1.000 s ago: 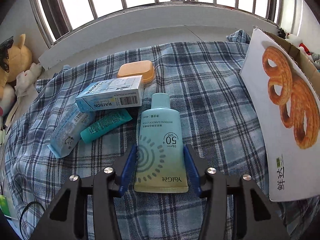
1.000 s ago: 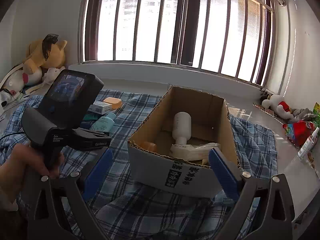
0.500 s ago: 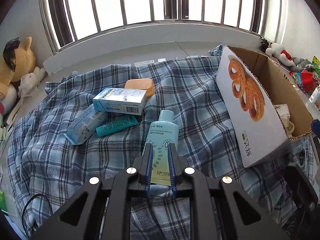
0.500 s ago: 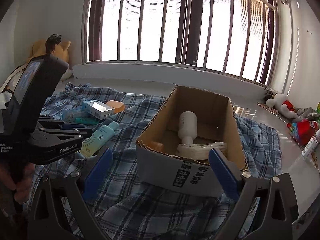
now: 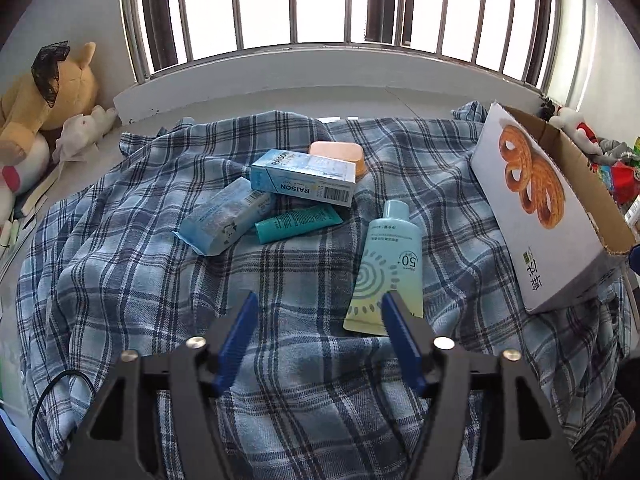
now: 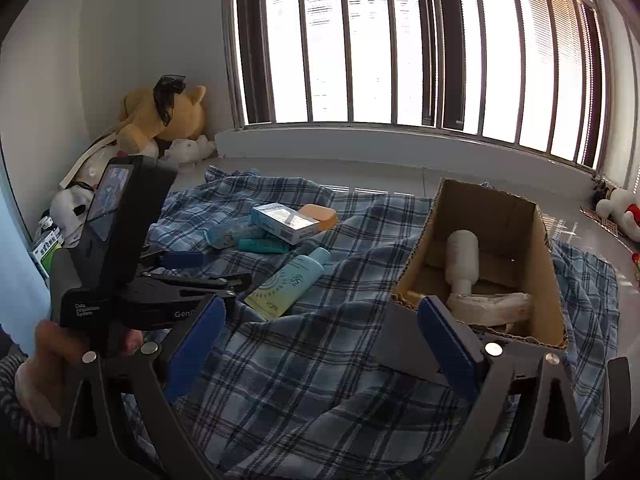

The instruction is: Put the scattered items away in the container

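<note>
While the left tool (image 5: 318, 314) is opening with nothing between its pads, the sunscreen tube (image 5: 387, 272) lies on the plaid blanket (image 5: 120, 272) just beside its right finger. Cardboard box (image 6: 544, 240) sits open-topped on the blanket and holds a white bottle (image 6: 462, 254) and a pale pouch (image 6: 490, 308). Right tool (image 6: 320, 340) is wide, empty. RAISON carton (image 5: 304, 178), teal tube (image 5: 298, 224) and orange case (image 5: 340, 154) stay outside the box.

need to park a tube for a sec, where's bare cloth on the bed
Bare plaid cloth lies left of the sunscreen tube, below the pile of cartons. Another strip runs between the tube and the cardboard box. The cloth is crowded around the cartons, teal tube and orange case.
</note>
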The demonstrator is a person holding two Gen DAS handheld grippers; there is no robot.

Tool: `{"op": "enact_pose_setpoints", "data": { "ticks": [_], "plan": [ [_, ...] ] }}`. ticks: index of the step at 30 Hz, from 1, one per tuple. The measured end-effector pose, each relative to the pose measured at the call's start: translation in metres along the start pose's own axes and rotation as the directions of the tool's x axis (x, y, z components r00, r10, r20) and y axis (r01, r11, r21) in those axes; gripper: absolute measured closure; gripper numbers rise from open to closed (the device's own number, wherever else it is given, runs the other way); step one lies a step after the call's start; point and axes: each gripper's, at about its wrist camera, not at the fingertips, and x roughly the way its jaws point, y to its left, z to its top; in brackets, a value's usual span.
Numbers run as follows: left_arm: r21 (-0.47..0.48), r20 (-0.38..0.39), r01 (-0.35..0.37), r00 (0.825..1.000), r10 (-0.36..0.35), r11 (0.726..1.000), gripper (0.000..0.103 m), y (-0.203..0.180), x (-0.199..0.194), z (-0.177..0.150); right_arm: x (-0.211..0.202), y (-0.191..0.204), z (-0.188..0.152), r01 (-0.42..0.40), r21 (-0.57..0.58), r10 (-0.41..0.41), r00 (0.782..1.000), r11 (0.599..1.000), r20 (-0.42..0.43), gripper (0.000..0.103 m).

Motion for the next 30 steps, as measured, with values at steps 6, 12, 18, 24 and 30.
{"op": "enact_pose_setpoints", "data": {
  "ticks": [6, 12, 18, 24, 30],
  "plan": [
    [-0.013, -0.001, -0.053, 0.999, 0.053, 0.999, 0.019, 0.026, 0.000, 0.019, 0.043, 0.001, 0.037, -0.045, 0.156, 0.068, 0.988, 0.987, -0.140, 0.007],
    [-0.050, -0.053, -0.054, 0.997, 0.052, 0.997, 0.019, 0.057, 0.025, 0.038, 0.112, -0.017, 0.066, -0.047, 0.443, 0.214, 0.918, 0.896, -0.335, 0.007],
    [-0.024, -0.026, -0.005, 1.000, 0.005, 1.000, 0.019, 0.057, 0.029, 0.026, 0.152, -0.004, 0.077, 0.098, 0.311, 0.077, 0.859, 0.945, -0.506, 0.006],
    [0.026, 0.058, -0.012, 0.998, 0.011, 1.000, 0.019, 0.044, 0.009, 0.012, 0.158, -0.004, 0.086, 0.077, 0.344, 0.135, 0.823, 0.936, -0.552, 0.017],
    [-0.067, 0.036, -0.054, 0.998, 0.056, 0.996, 0.019, 0.065, 0.012, 0.018, 0.159, 0.013, 0.088, 0.085, 0.284, 0.108, 0.794, 0.955, -0.598, 0.024]
  ]
}}
